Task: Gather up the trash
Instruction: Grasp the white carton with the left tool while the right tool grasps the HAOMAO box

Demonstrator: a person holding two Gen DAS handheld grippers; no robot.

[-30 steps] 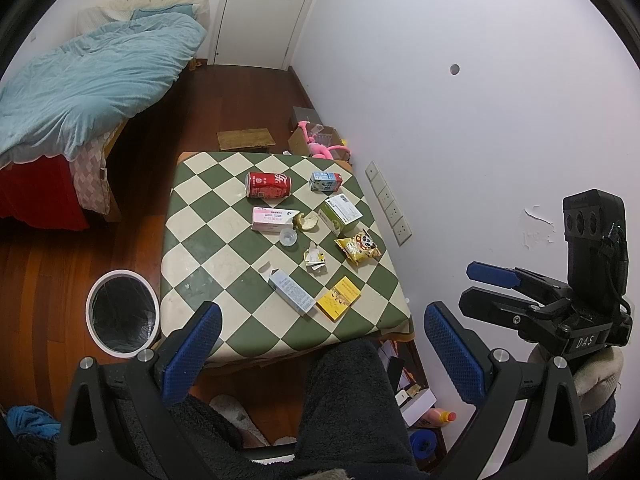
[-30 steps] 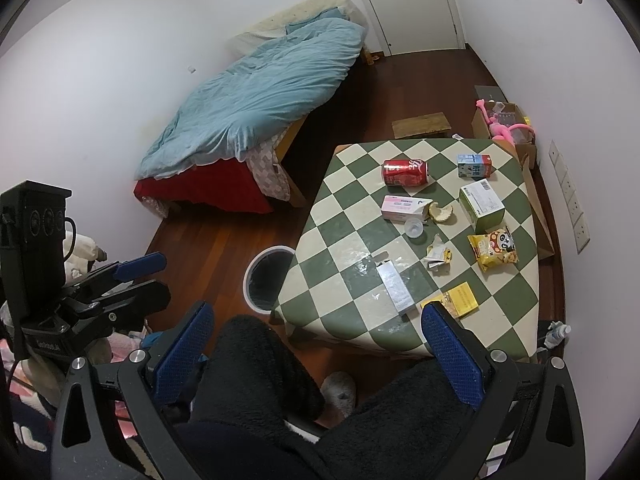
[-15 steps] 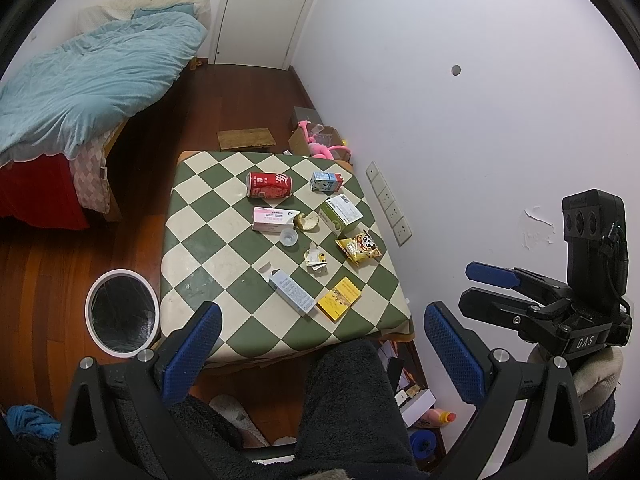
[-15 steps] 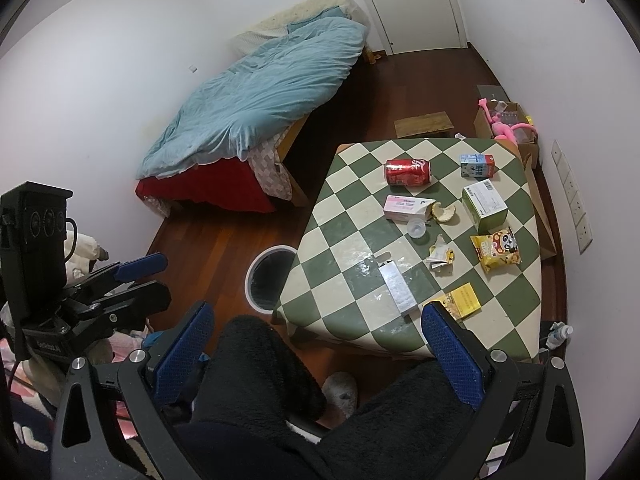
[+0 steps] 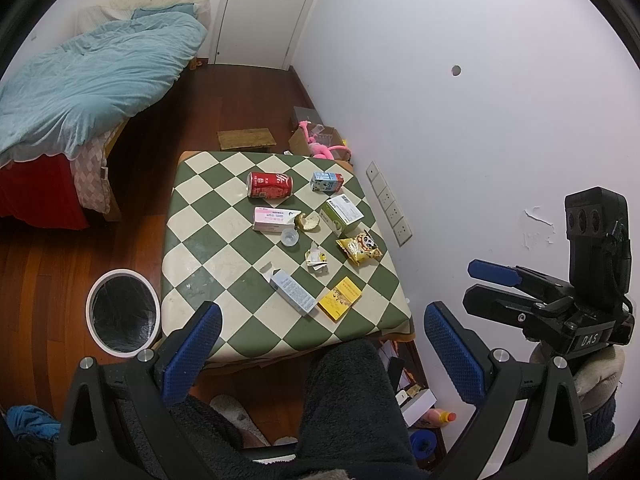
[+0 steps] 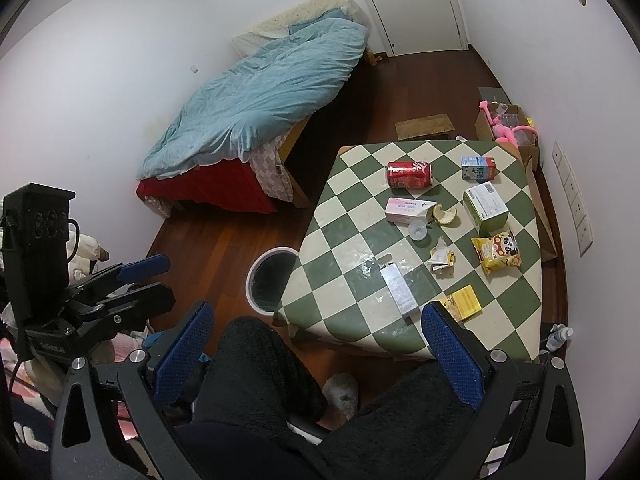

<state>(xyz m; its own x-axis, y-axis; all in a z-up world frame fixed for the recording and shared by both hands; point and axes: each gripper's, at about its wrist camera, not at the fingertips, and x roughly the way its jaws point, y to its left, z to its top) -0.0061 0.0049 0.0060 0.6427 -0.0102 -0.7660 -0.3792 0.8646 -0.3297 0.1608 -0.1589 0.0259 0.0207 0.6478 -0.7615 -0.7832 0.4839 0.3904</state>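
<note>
A green-and-white checkered table (image 5: 208, 240) (image 6: 344, 276) carries trash: a red can (image 5: 270, 185) (image 6: 409, 175), a pink box (image 5: 274, 219), a blue carton (image 5: 327, 182), a green box (image 5: 341, 215), a yellow snack bag (image 5: 359, 248) (image 6: 497, 251), a crumpled wrapper (image 5: 317, 261), a long white box (image 5: 293, 292) (image 6: 398, 291) and a yellow packet (image 5: 339, 304). A white-rimmed bin (image 5: 123, 312) (image 6: 267, 280) stands on the floor left of the table. My left gripper (image 5: 320, 352) and right gripper (image 6: 316, 348) are open and empty, held high above the table's near edge.
A bed with a blue duvet (image 5: 88, 80) lies at the left. A cardboard box with a pink toy (image 5: 320, 144) sits by the wall behind the table. My legs in dark trousers (image 5: 352, 400) are below the grippers. Wall sockets (image 5: 390, 204) line the right wall.
</note>
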